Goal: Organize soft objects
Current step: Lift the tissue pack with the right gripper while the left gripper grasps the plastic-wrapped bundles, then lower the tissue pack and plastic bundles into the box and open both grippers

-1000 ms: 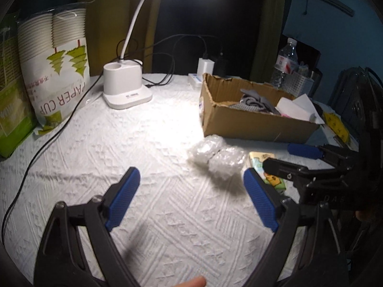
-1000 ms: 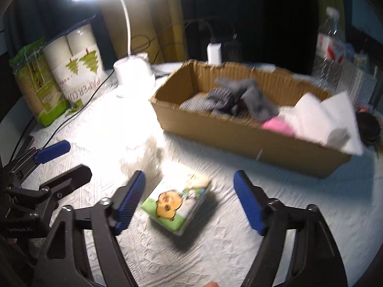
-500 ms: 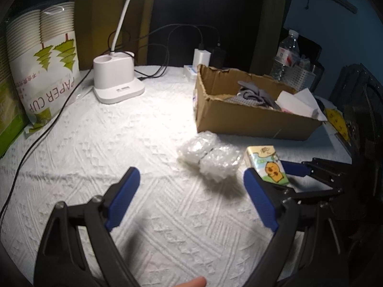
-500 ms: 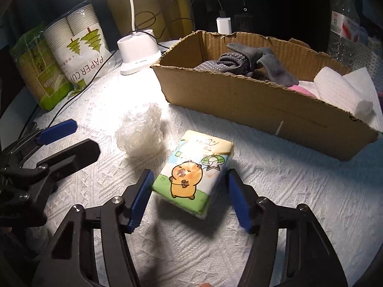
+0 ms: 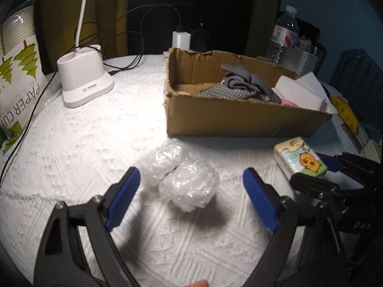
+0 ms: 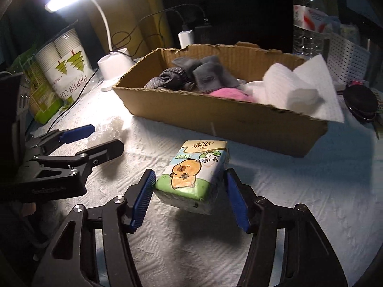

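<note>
1. Right now, tissue pack (image 6: pixel 191 172) with cartoon animal print sits between blue pads of right claw (image 6: pixel 189 197); left pad touching pack's edge, right pad just beside it, firm grip not clear; pack's near end looks raised off white textured surface (image 6: pixel 299 191), shadow beneath.
2. Seen from left wrist view too: same tissue pack (image 5: pixel 300 159) at right, in front of cardboard box, right claw (image 5: pixel 318 171) around its near end.
3. Two crumpled clear plastic-wrap bundles (image 5: pixel 183 179) lying touching each other on surface, ahead of and partly between spread pads of left claw (image 5: pixel 191 196); claw wide, holding nothing.
4. Cardboard box (image 6: pixel 227 117) just behind pack, open top, holding grey socks (image 6: pixel 198 74), a pink cloth (image 6: pixel 229 94), white paper towels (image 6: pixel 296 88).
5. Further out: white lamp base (image 5: pixel 83 81) left of box, paper cup bag (image 5: pixel 19 71) at far left, water bottle (image 6: pixel 307 21) and white perforated basket (image 6: pixel 347 52) behind box, chargers and cables at back.
</note>
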A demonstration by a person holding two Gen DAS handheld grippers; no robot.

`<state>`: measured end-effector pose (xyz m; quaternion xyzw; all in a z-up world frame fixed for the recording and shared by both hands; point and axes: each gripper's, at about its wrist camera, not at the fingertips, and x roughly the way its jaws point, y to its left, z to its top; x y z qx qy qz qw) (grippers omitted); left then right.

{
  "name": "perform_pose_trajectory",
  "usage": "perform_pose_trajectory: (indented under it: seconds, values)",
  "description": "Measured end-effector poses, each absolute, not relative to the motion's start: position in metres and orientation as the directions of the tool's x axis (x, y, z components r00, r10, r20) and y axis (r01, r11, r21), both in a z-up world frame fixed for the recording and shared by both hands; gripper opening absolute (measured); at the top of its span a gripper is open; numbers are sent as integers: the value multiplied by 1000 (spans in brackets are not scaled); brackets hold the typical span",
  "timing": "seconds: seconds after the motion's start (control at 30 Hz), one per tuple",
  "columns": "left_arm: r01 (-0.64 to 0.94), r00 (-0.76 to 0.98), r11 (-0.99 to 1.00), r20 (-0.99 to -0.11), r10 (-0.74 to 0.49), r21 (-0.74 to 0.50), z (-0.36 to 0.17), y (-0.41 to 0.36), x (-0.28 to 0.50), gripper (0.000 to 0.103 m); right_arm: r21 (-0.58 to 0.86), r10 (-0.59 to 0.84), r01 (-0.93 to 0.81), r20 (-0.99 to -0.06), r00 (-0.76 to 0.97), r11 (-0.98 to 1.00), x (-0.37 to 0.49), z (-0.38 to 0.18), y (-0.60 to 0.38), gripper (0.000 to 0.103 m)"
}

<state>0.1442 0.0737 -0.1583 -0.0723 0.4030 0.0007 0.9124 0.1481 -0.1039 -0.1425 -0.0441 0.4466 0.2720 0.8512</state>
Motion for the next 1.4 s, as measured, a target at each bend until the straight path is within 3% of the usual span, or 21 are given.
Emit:
perform_pose_trajectory:
  seconds: [0.13, 0.3, 1.4]
  values:
    - [-73, 643, 987, -764, -60, -140, -168, 78, 149, 54, 174, 422, -489, -781, 461, 855, 149, -141, -115, 62]
    - [-46, 650, 990, -756, -70, -130, -166, 72, 144, 45, 176, 427, -489, -774, 467, 854, 147, -137, -117, 62]
    - [38, 821, 988, -559, -115, -148, -54, 71, 109, 44, 120, 441, -502, -676, 590, 857, 141, -58, -137, 60]
